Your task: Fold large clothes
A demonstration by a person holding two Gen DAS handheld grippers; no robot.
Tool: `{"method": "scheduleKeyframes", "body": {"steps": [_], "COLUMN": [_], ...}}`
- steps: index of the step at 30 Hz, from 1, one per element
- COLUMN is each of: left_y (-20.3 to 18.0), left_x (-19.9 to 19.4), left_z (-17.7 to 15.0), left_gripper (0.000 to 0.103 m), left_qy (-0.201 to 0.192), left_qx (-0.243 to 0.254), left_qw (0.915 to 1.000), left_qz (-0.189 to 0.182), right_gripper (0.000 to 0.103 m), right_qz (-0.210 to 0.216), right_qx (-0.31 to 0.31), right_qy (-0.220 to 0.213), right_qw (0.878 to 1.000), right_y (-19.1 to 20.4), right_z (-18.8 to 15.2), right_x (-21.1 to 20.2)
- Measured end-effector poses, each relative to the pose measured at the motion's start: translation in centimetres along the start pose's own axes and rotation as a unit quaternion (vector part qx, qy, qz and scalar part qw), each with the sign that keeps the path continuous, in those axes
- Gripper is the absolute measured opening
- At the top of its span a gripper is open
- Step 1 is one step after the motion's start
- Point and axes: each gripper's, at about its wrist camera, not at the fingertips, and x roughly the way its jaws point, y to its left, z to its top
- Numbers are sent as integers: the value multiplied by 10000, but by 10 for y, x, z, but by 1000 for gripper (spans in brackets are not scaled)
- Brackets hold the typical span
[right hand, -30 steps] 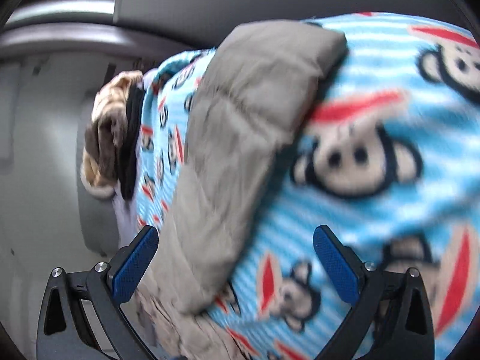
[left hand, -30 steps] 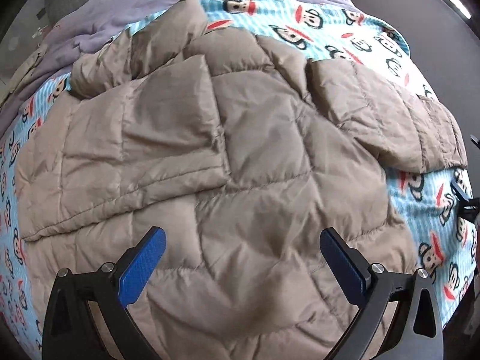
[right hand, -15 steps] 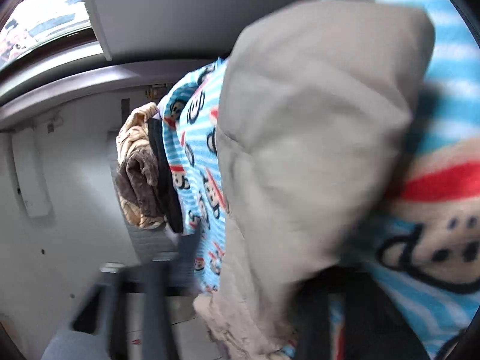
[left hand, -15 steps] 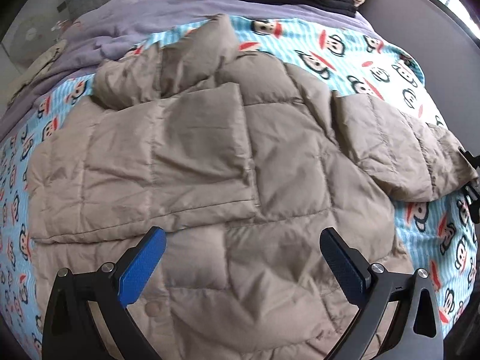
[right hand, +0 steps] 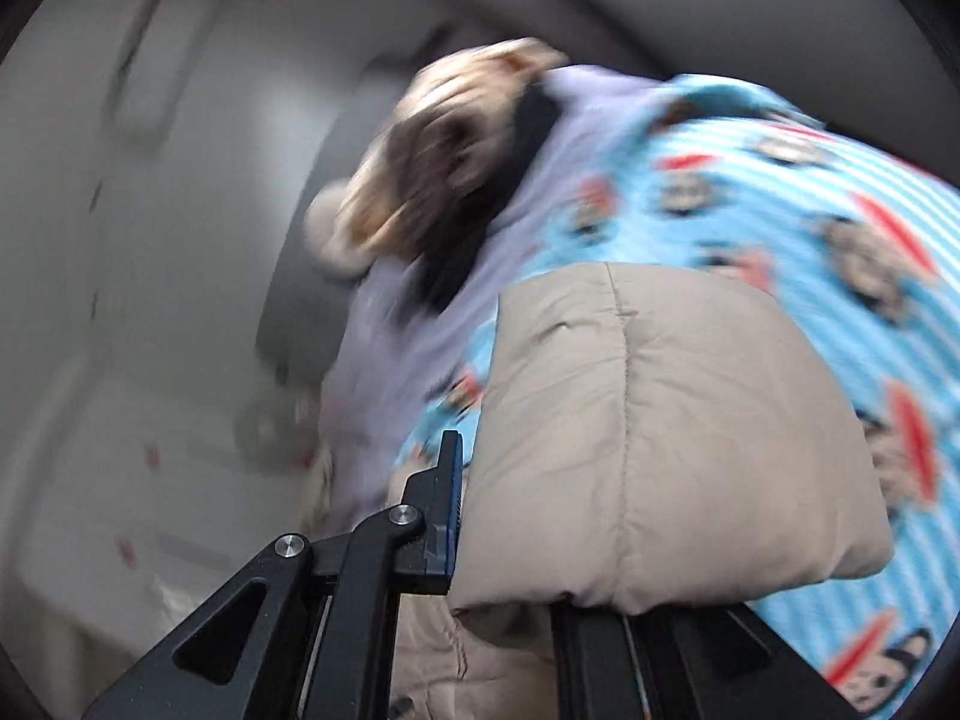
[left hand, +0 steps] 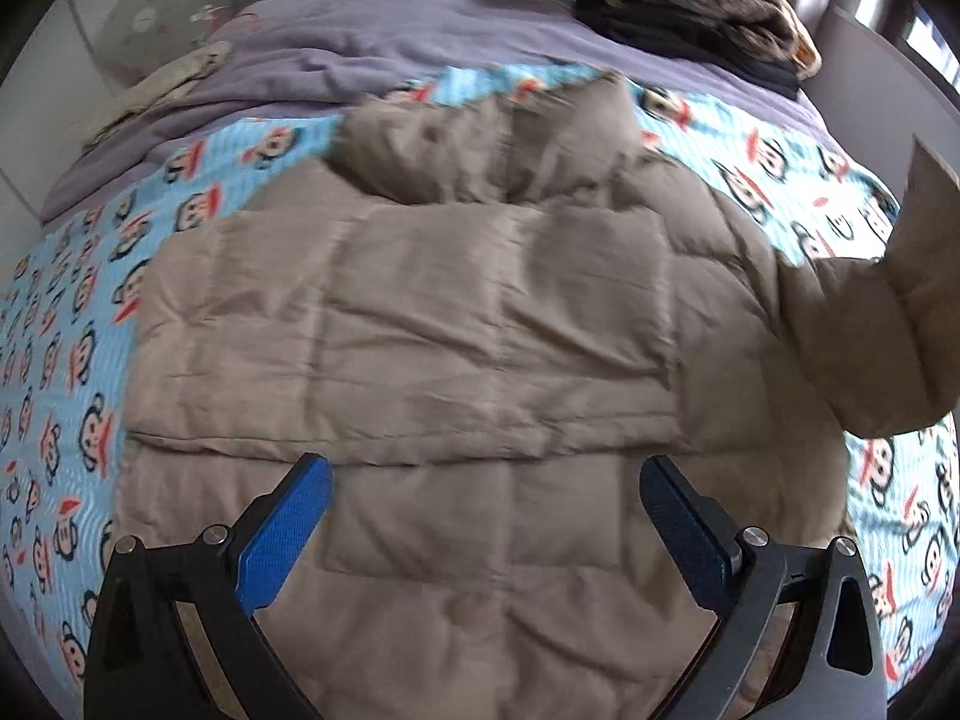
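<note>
Right wrist view: right gripper (right hand: pixel 504 540) clenches the jacket sleeve (right hand: pixel 660 432); left gripper (left hand: pixel 486 534) released; no writing legible.

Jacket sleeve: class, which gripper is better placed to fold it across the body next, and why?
Right. The right gripper is shut on the sleeve, lifted off the blanket; the left gripper hovers open over the jacket.

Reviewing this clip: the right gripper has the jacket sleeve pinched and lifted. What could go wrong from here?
1. The right gripper holds only the puffy sleeve near its cuff; slick padded fabric could slip out mid-fold.
2. The left gripper hangs open above the jacket, pinning nothing, so pulling the sleeve may drag the whole body askew on the monkey-print blanket.
3. The other sleeve, already folded across, could be disturbed.
</note>
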Motion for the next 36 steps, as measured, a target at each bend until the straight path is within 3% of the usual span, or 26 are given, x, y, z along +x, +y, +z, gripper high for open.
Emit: {"method": "scheduleKeyframes", "body": {"steps": [3, 7, 11, 16, 18, 19, 21, 22, 25, 28, 30, 31, 32, 34, 36], "left_y": [28, 64, 93, 113, 116, 117, 118, 119, 123, 129, 136, 139, 144, 156, 168], "left_x": [1, 6, 14, 21, 24, 25, 27, 29, 30, 29, 28, 27, 26, 24, 20], "left_z": [3, 1, -3, -4, -3, -2, 0, 2, 6, 13, 18, 20, 21, 26, 28], "left_gripper": [103, 103, 103, 103, 103, 103, 103, 103, 103, 103, 103, 103, 103, 103, 103], "left_qy": [-84, -66, 1, -9, -16, -14, -10, -7, -2, -69, -105, -122, -132, -137, -159], "left_qx": [-212, -498, -744, -907, -938, -949, -1003, -1035, -1179, -1248, -1296, -1336, -1399, -1630, -1888], "left_qw": [9997, 9984, 9967, 9954, 9953, 9953, 9950, 9946, 9921, 9892, 9866, 9851, 9829, 9749, 9635], "left_qz": [132, 260, 317, 303, 253, 201, 34, -74, -428, -766, -982, -1078, -1186, -1510, -1893], "right_gripper": [9, 9, 9, 9, 11, 18, 45, 63, 66, 66, 57, 17, 6, 6, 5], "right_qz": [61, -203, -484, -1113, -1208, -1214, -1130, -1044, -962, -966, -980, -989, -945, -705, -455], "right_qx": [-1167, -2309, -2689, -2247, -2121, -2106, -1978, -1912, -1747, -899, -294, -170, -186, -597, -1377], "right_qy": [466, 1239, 2110, 2814, 2931, 2944, 2924, 2878, 2520, 1990, 1691, 1631, 1617, 1659, 1842], "right_qw": [9921, 9648, 9385, 9263, 9244, 9242, 9288, 9326, 9470, 9711, 9803, 9815, 9821, 9818, 9721], "right_y": [70, 125, 129, 94, 88, 90, 91, 92, 94, 70, 53, 49, 52, 72, 109], "right_z": [-23, -77, -138, -178, -191, -197, -192, -188, -178, -149, -133, -126, -118, -121, -132], "right_x": [52, 128, 197, 243, 241, 237, 230, 222, 197, 175, 172, 173, 177, 187, 201]}}
